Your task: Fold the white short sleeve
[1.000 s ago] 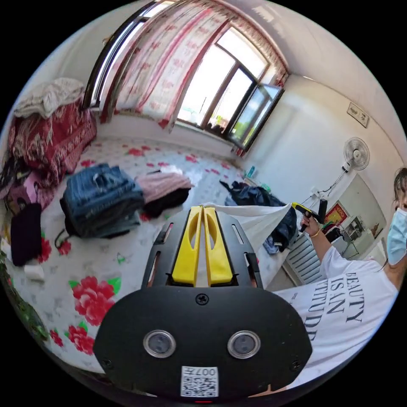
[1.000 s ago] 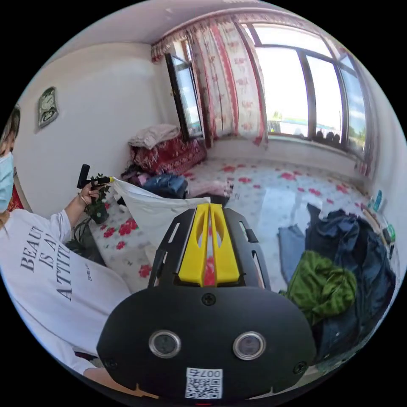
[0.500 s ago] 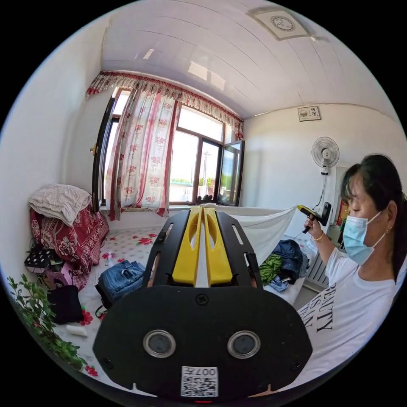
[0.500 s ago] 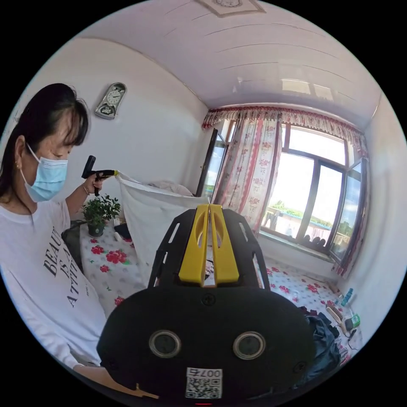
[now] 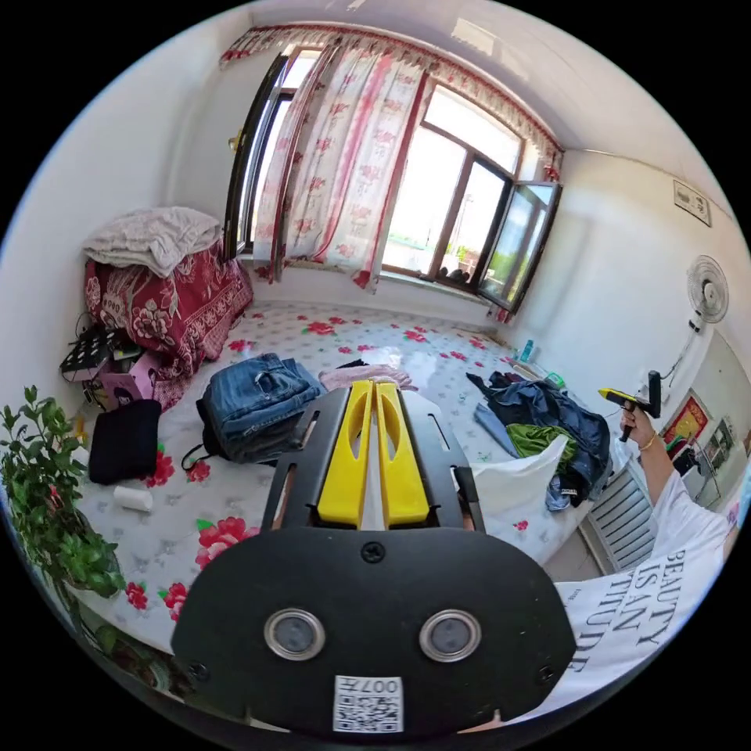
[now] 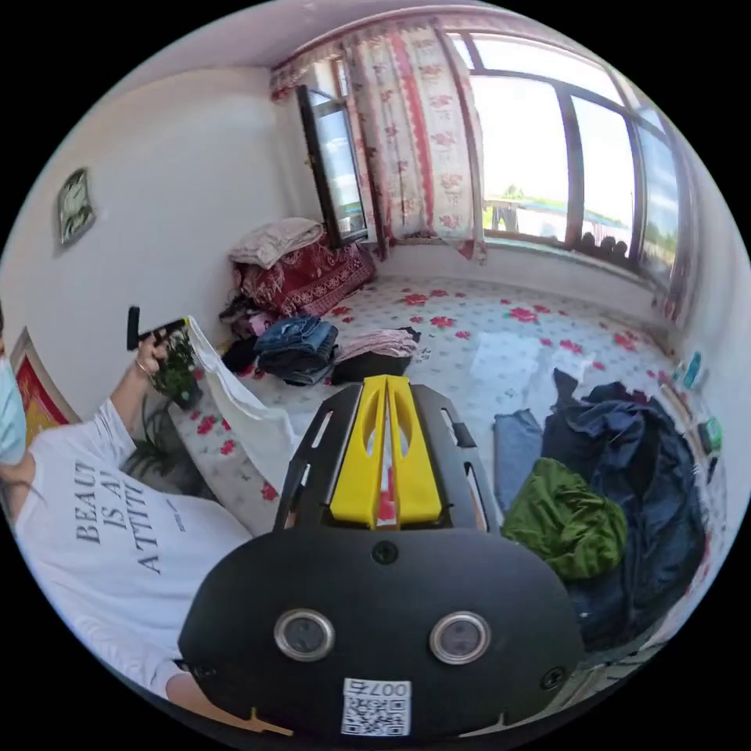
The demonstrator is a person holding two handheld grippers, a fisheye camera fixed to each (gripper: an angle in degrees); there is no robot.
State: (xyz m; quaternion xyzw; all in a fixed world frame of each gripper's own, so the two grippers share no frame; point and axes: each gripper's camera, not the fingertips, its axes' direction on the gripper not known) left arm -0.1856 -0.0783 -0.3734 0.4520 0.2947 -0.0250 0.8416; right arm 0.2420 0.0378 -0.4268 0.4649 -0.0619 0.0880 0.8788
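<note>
My left hand-held gripper (image 5: pixel 374 385) is clamped on one corner of the white shirt (image 6: pixel 235 399), held up above the near edge of the bed (image 5: pixel 328 336). From there the shirt slants down, its long axis running from that raised corner to the loose end slumped on the bed's near edge. My right hand-held gripper (image 6: pixel 387 381), further along that edge, has its jaws drawn together on nothing. I'd pinch the matching corner, pull the shirt taut, then lay it flat on the bed.

folded jeans (image 5: pixel 254 403) on bed (image 5: pixel 164 532), plant (image 5: pixel 51 501) beside bed
</note>
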